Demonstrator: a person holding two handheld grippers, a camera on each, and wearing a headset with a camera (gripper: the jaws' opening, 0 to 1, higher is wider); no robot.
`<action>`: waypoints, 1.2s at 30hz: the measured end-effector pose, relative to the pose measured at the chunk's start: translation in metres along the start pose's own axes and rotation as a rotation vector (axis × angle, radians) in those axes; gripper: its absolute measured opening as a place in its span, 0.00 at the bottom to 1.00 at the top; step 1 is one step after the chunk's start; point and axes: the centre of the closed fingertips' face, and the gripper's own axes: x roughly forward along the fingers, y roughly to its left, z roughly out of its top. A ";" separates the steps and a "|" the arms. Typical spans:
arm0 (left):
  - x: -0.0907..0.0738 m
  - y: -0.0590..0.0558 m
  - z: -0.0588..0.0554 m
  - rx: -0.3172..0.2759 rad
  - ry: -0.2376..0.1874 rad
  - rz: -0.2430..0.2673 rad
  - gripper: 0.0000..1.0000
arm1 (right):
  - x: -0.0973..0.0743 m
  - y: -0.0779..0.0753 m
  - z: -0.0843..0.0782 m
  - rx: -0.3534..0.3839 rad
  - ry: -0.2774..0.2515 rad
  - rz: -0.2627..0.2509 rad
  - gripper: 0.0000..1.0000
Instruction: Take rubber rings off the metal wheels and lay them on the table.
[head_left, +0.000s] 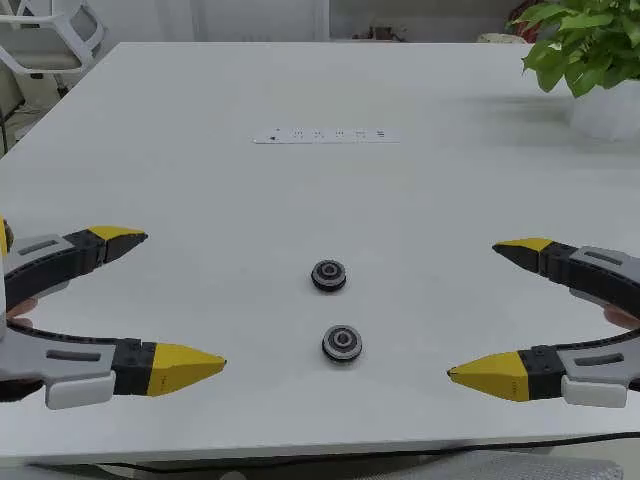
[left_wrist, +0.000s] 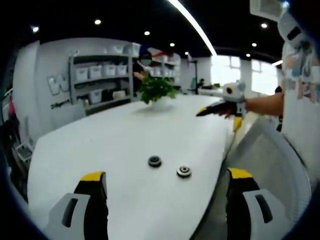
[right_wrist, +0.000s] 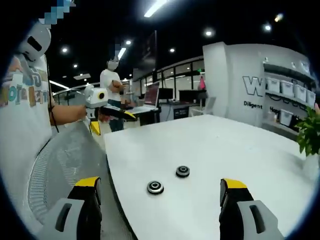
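The left gripper (head_left: 183, 300) hangs at the left over the white table (head_left: 300, 200), with its yellow-tipped jaws wide apart and nothing between them. Bare tabletop lies between it and the two metal wheels. The farther wheel (head_left: 329, 275) and the nearer wheel (head_left: 342, 343) lie flat and apart, one behind the other, each with a dark ring around its rim. They sit in the middle of the table, not far from its near edge. More bare surface separates them from the right gripper (head_left: 472, 310), whose jaws also stand wide apart and hold nothing. Both grippers are well clear of the wheels.

Farther back on the table a flat white power strip (head_left: 327, 135) lies centred, with open table on every side. A white chair (head_left: 50, 40) stands beyond the left corner, and a potted plant (head_left: 585, 45) is at the far right.

The left gripper view looks across to grey shelves with boxes (left_wrist: 102, 80) along a wall. The right gripper view shows a standing person (right_wrist: 112, 75) near desks with screens, under ceiling lights.
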 end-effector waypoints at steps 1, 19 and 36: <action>0.000 -0.001 0.001 0.000 0.000 0.000 1.00 | 0.000 0.000 0.000 0.000 0.000 0.000 0.99; 0.001 -0.004 0.005 0.004 -0.005 -0.003 1.00 | 0.002 0.000 0.002 -0.008 -0.005 -0.003 0.99; -0.002 -0.008 0.006 0.007 -0.003 -0.002 1.00 | 0.003 0.002 0.005 -0.019 -0.009 0.001 0.99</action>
